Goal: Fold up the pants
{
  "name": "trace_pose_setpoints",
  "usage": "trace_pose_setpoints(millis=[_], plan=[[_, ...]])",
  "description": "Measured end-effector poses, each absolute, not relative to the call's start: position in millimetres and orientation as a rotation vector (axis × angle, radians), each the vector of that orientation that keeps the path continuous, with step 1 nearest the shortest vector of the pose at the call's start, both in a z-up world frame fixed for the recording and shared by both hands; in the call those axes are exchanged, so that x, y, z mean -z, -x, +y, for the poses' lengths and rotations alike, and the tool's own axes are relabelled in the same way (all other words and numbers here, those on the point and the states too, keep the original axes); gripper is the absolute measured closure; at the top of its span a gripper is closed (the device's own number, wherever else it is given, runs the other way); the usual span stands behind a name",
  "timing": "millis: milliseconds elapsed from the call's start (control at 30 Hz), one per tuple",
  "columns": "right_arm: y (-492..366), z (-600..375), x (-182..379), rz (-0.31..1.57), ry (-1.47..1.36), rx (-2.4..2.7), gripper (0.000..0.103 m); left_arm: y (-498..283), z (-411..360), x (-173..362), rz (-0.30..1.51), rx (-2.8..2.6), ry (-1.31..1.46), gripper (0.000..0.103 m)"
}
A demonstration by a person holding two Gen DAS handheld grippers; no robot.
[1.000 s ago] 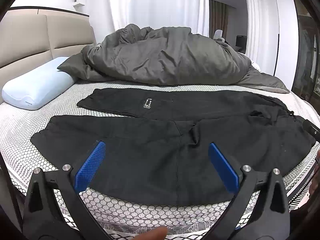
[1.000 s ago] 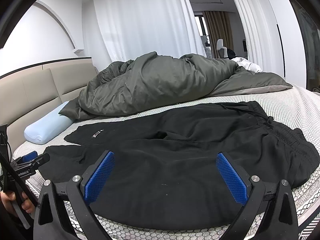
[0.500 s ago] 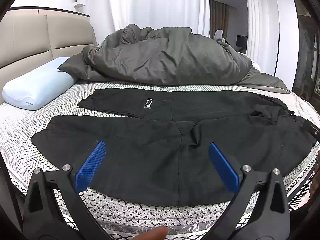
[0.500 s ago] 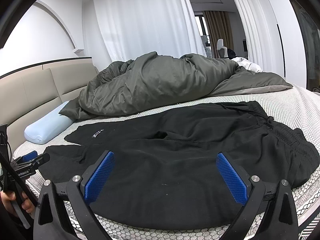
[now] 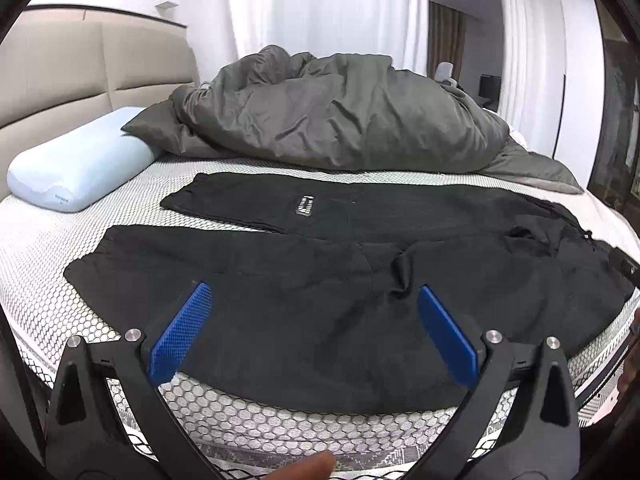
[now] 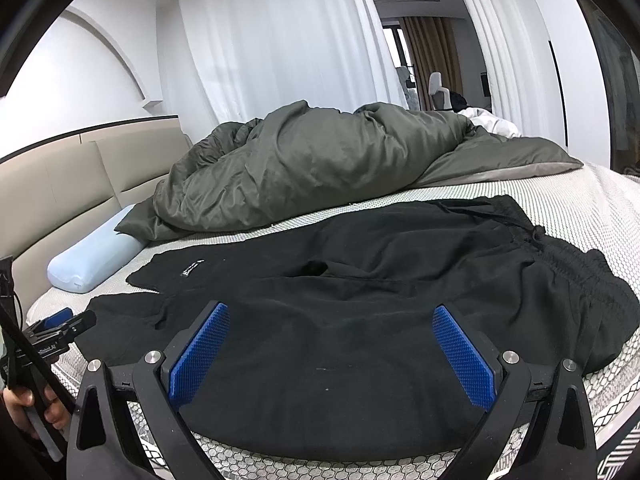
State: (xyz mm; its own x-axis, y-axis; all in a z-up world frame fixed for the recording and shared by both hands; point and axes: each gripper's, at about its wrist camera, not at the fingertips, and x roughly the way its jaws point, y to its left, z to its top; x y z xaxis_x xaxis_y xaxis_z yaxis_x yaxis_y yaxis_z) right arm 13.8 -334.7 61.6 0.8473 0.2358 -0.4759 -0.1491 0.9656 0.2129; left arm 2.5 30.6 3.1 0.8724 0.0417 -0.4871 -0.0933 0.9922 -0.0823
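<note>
Pants [image 5: 344, 292] fill my left wrist view, spread flat across the bed [image 5: 36, 248] with both legs running toward the pillow [image 5: 76, 172]; nothing here has shifted since a second ago. I see my left gripper [image 5: 316, 320] hovering above the near leg, blue pads spread wide, holding nothing. A small white label [image 5: 305, 205] sits on the far leg, too tiny to read.

From my right wrist view, the right gripper [image 6: 331, 340] is likewise spread wide and unchanged over the pants [image 6: 360, 320], waistband to the right. Grey duvet [image 6: 320, 168] lies bunched behind.
</note>
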Motion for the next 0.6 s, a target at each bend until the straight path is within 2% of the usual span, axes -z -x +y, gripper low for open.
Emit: trace_pose_setpoints(millis=[233, 600], plan=[[-20, -348, -61, 0.538, -0.192, -0.162, 0.0, -5, 79, -1, 0.522, -0.146, 0.234, 0.001], [-12, -403, -87, 0.521, -0.171, -0.116, 0.0, 16, 203, 15, 0.593, -0.263, 0.495, 0.001]])
